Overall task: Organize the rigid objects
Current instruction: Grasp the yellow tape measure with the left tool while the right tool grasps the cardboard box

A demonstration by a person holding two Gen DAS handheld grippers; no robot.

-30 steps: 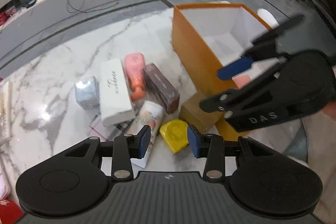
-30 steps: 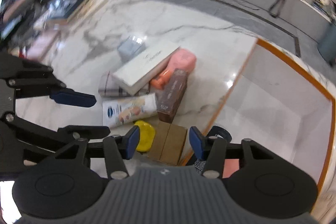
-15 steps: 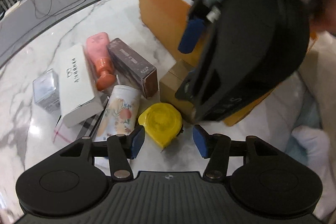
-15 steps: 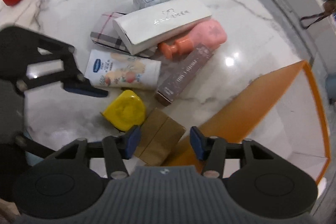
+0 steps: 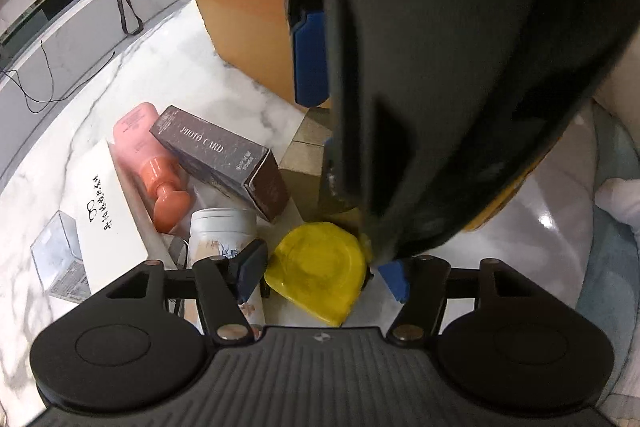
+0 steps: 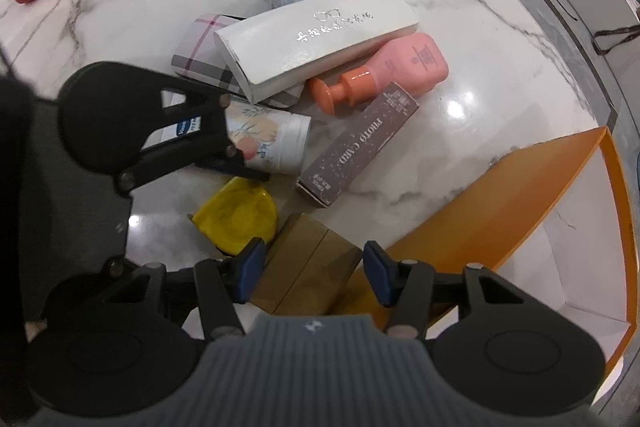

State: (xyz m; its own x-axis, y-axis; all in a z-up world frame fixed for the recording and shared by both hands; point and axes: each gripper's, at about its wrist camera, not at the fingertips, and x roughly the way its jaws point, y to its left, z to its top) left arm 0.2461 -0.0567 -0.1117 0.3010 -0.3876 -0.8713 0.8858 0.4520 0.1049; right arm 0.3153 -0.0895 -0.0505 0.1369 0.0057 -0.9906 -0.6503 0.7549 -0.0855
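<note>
Left claw (image 5: 320,277) spread, fingers either side of yellow tape measure (image 5: 318,269), no pinch seen. Right claw (image 6: 314,273) spread over brown box (image 6: 308,277), which touches orange bin (image 6: 500,203) wall. Both items on marble surface (image 6: 460,11), just beside Photo Card box (image 6: 356,147), floral tube (image 6: 272,139), pink bottle (image 6: 384,75), white case (image 6: 316,35).

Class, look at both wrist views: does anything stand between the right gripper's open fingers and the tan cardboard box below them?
Nothing visible does. The right gripper is open with the tan box directly between its fingers; the yellow tape measure lies just beside it.
</note>
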